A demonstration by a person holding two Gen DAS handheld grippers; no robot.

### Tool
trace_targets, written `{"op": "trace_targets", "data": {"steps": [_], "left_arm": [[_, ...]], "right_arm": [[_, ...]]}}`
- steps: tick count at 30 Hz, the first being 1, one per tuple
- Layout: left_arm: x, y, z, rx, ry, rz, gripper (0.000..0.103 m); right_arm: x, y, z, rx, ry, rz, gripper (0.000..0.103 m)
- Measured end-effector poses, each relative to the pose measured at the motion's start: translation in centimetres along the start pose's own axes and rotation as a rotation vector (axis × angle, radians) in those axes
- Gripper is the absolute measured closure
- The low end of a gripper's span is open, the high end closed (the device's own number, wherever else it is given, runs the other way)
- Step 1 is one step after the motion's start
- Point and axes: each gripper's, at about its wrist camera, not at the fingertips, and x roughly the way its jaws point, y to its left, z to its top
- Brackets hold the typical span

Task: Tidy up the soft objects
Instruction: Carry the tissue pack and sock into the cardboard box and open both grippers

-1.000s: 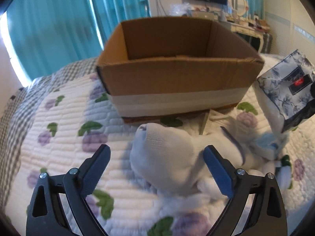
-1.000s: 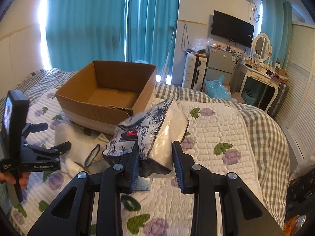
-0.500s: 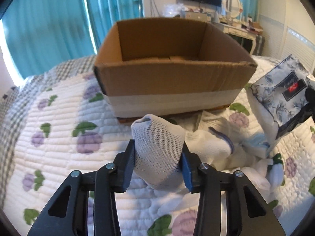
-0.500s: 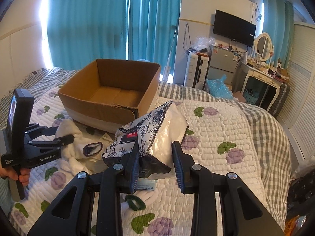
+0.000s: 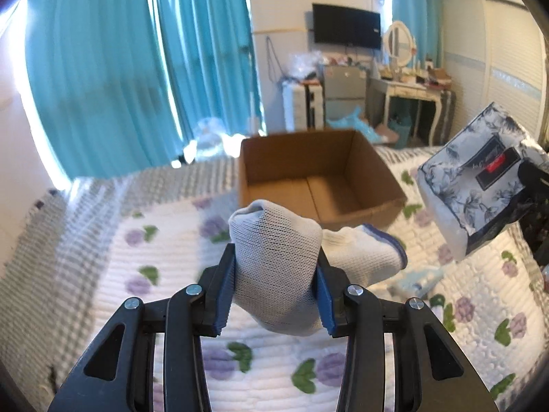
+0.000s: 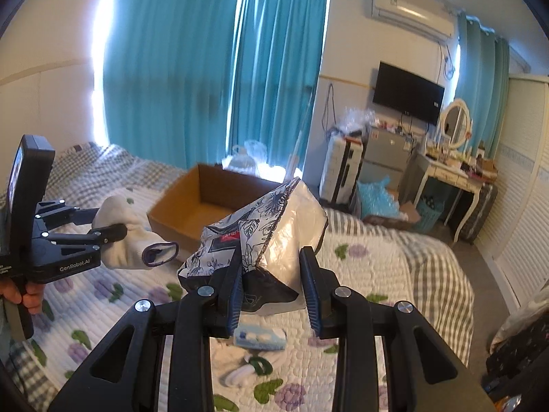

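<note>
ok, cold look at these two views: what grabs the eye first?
Both tools are loaded in mid-air above the quilted bed: the left tool pinches a white knit glove, the right tool a floral-print tissue pack. Behind them an open cardboard box sits on the quilt with nothing visible inside, and teal curtains fill the back wall.

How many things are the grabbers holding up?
2: a white glove in the left gripper, a tissue pack in the right gripper. Smaller bits lie on the bed.
</note>
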Motion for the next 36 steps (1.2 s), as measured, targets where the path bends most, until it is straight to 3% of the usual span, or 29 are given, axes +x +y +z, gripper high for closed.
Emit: {"op": "trace_targets", "data": {"steps": [5,11,19,24,27,29,30,32,36], "left_arm": [[-0.9,0.9,2.5,0.005,-0.045,0.031,0.063],[0.7,1.4,5.0,0.012,-0.069,0.065,0.062],[6.0,2.0,6.0,0.048,-0.035,0.114,0.062],[9.0,2.5,6.3,0.025,-0.012,0.082,0.062],[10.3,2.0,6.6,0.027,-0.004,0.068,0.062],[11.1,1.3,6.7,0.032,-0.002,0.058,0.062],[11.3,1.0,6.7,0.033,-0.002,0.051,0.062],[11.9,0.4,7.0,0.036,-0.001,0.032,0.061],[12.8,-0.6,7.3,0.038,0.016,0.002,0.053]], "right_arm": [[0.1,1.1,3.6,-0.012,-0.042,0.022,0.073],[4.8,2.8,6.3,-0.009,-0.043,0.062,0.073],[14.0,3.5,5.4,0.027,-0.006,0.091,0.073],[19.7,3.7,3.4,0.035,0.041,0.145,0.071],[22.0,2.9,2.1,0.093,0.04,0.184,0.063],[22.4,2.1,1.5,0.118,0.048,0.159,0.059],[22.3,1.8,1.4,0.121,0.042,0.154,0.057],[21.6,0.9,1.5,0.124,0.015,0.144,0.041],[19.9,-1.1,2.6,0.152,-0.003,0.107,0.033]]}}
